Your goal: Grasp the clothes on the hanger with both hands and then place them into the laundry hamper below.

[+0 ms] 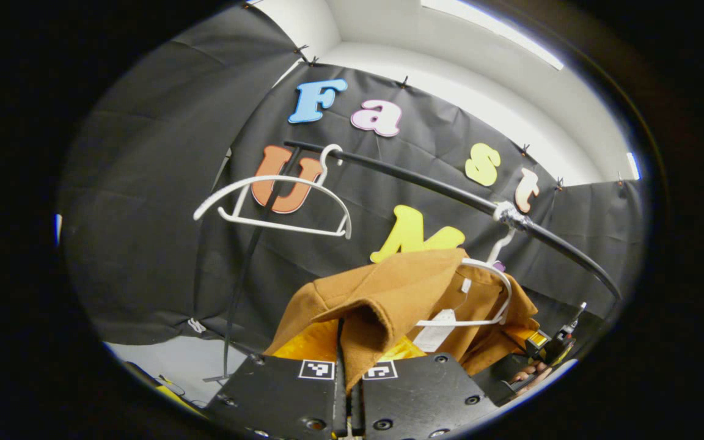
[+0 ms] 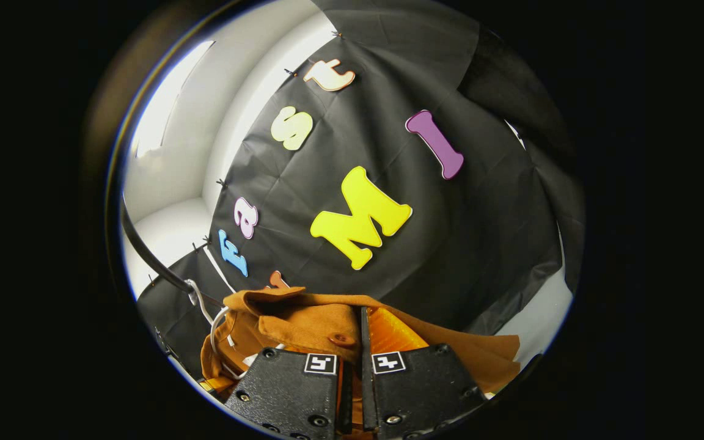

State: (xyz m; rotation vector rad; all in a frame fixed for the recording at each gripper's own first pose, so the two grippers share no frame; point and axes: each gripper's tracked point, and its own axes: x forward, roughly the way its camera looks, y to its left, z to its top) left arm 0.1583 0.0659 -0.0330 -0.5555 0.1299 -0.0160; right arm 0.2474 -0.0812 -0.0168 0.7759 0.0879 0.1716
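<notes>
A brown jacket (image 1: 388, 293) with orange lining hangs on a white hanger (image 1: 498, 287) from the black rail (image 1: 425, 183). In the left gripper view my left gripper (image 1: 341, 348) is shut on a fold of the jacket's near shoulder, and the cloth drapes over its fingers. The right gripper (image 1: 550, 348), held by a hand (image 1: 526, 373), sits at the jacket's far side. In the right gripper view my right gripper (image 2: 358, 354) is shut on the jacket (image 2: 303, 324) near a button, with orange lining bunched beside it. The hanger's hook (image 2: 196, 299) still rests on the rail (image 2: 144, 250).
An empty white hanger (image 1: 278, 201) hangs farther left on the rail. A thin black upright post (image 1: 248, 263) of the rack drops from the rail's left end to the pale floor (image 1: 175, 360). A white tag (image 1: 434, 333) dangles inside the jacket.
</notes>
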